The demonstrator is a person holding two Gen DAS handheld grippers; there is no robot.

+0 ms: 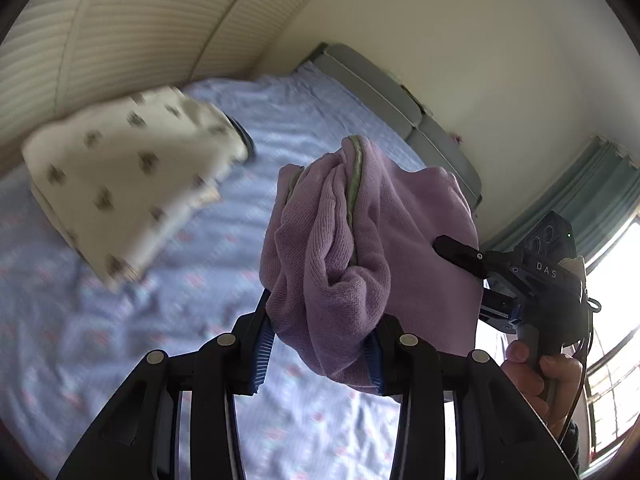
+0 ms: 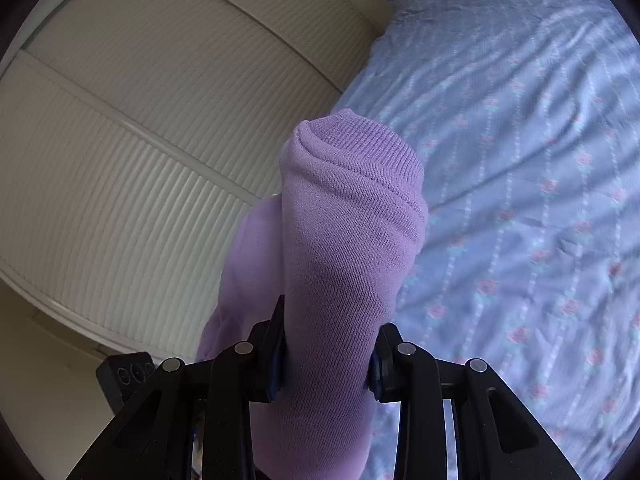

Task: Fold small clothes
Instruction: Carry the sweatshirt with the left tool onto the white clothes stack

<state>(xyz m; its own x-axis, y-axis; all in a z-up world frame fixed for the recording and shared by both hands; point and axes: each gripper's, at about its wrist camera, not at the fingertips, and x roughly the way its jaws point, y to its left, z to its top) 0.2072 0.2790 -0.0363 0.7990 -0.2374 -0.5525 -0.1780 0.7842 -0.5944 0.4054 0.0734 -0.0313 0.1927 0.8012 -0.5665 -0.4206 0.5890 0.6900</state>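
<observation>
The left tool (image 1: pixel 320 354) is clamped on a bunched part of a lilac knit garment (image 1: pixel 360 240), its blue ribbed pads (image 1: pixel 262 354) pressing the cloth from both sides. The fabric gathers in thick folds above the tips, and a pale green trim (image 1: pixel 354 184) runs along one folded edge.

The right tool (image 2: pixel 326 360) is likewise clamped on the same lilac garment (image 2: pixel 344 248); in its own view a ribbed hem rolls over the top of the bundle. Seen from the left wrist, the right tool (image 1: pixel 460 256) enters the cloth from the right, and the person's hand (image 1: pixel 540 368) grips its handle.

The garment hangs in the air between the 2 tools, lifted clear of the bed (image 1: pixel 120 340), whose sheet is pale blue with rows of small pink flowers.

A cream piece of clothing with dark spots (image 1: pixel 120 184) lies folded on the bed to the left, well apart from the lilac one. Ribbed cream wardrobe doors (image 2: pixel 140 140) stand beside the bed, and a window with teal curtains (image 1: pixel 592 196) sits at the right.
</observation>
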